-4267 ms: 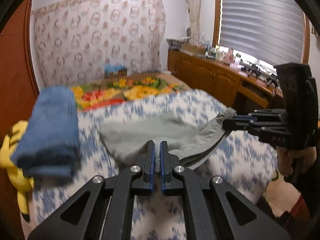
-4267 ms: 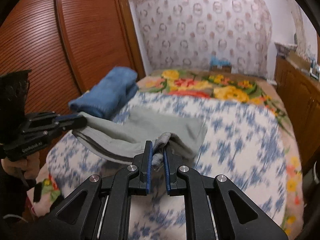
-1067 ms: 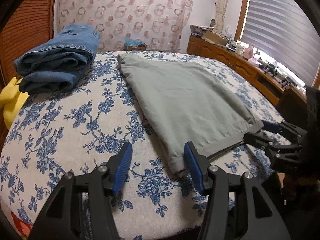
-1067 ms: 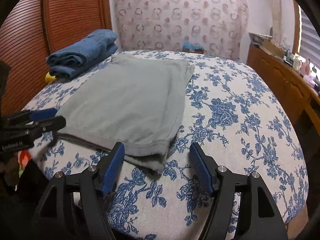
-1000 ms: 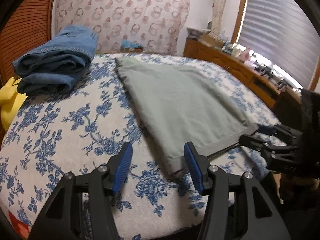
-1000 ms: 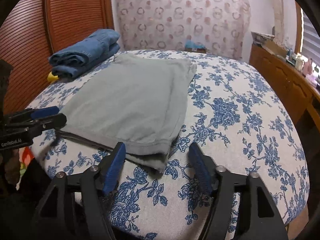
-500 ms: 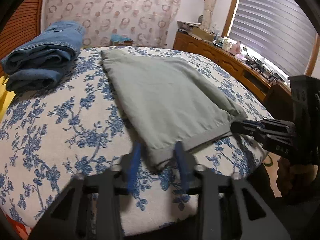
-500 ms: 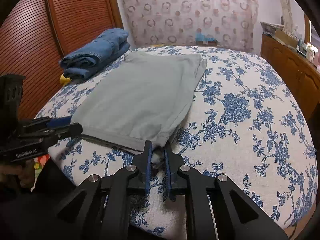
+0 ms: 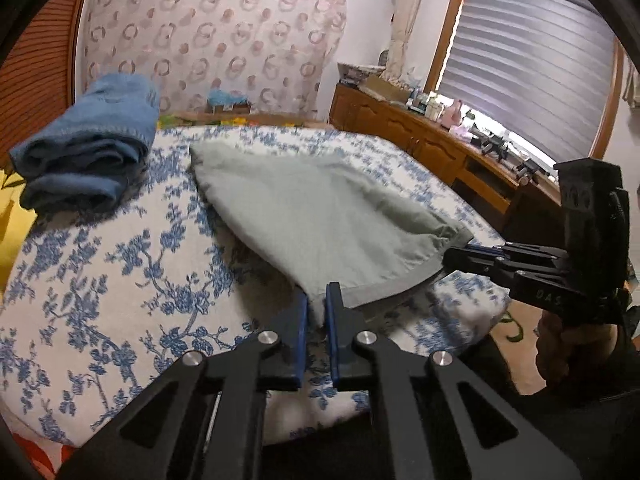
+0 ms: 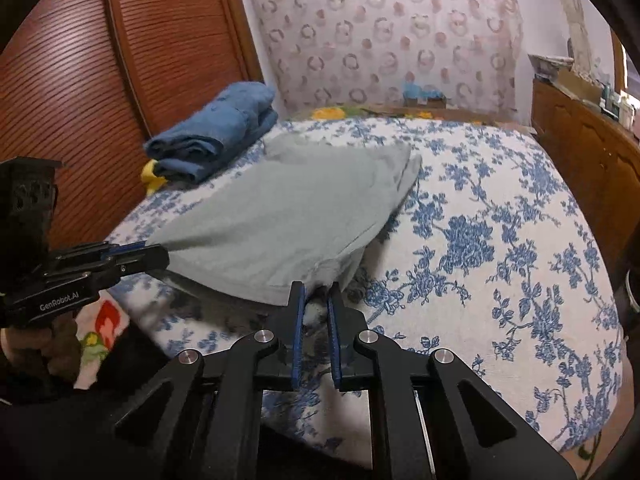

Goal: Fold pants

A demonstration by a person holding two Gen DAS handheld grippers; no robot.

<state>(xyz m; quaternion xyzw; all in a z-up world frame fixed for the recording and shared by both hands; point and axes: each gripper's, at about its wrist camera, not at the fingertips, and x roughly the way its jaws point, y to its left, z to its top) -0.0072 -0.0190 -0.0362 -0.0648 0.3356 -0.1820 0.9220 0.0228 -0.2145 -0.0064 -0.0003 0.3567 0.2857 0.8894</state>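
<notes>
On the floral bedspread (image 9: 120, 264), grey pants (image 9: 320, 216) lie folded — left gripper (image 9: 317, 306) closing on one hem corner, right gripper (image 10: 316, 294) pinching the other.

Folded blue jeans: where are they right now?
The folded blue jeans sit at the bed's far left in both wrist views, apart from and left of the grey-green cloth pants.

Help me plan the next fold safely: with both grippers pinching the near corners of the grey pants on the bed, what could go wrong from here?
1. The left gripper, jaws closing, and the right gripper each pinch only a thin hem corner of the grey pants; one could slip free mid-fold.
2. The layers gape near the right corner, so the fold may land crooked.
3. The folded jeans lie close beyond; a long carry could land on them.
</notes>
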